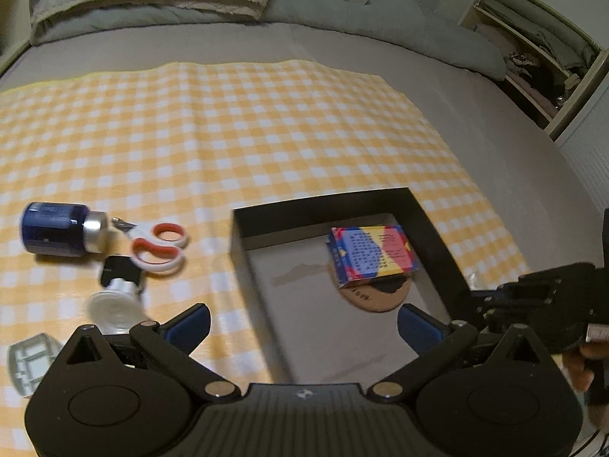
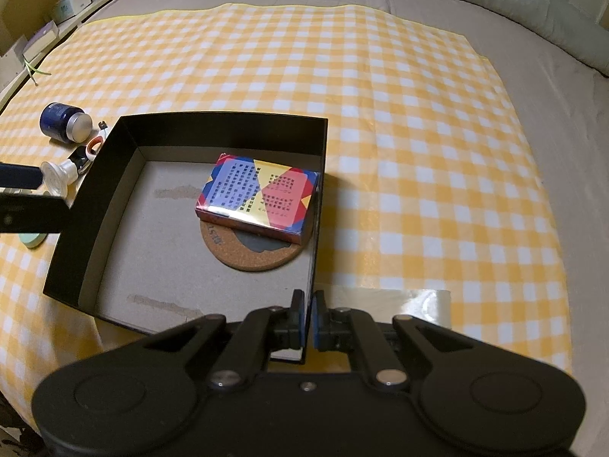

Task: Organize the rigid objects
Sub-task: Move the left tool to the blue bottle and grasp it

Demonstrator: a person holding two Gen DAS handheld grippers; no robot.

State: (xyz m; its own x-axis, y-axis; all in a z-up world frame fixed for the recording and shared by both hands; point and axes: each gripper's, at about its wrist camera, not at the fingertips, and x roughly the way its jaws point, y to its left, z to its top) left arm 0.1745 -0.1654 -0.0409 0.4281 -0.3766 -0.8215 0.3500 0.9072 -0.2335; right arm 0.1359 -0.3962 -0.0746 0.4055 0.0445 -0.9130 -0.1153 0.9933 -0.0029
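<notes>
Two tongs, left (image 1: 302,325) wide open, right (image 2: 308,318) pinching black box wall (image 2: 318,205), print illegible

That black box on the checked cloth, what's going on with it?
A person is tidying loose items into the black box. The right gripper is shut on the box's near wall, steadying it. The left gripper hangs open and empty above it. A colourful carton already lies on a cork coaster inside; the blue jar, scissors and small bottle wait outside.
</notes>
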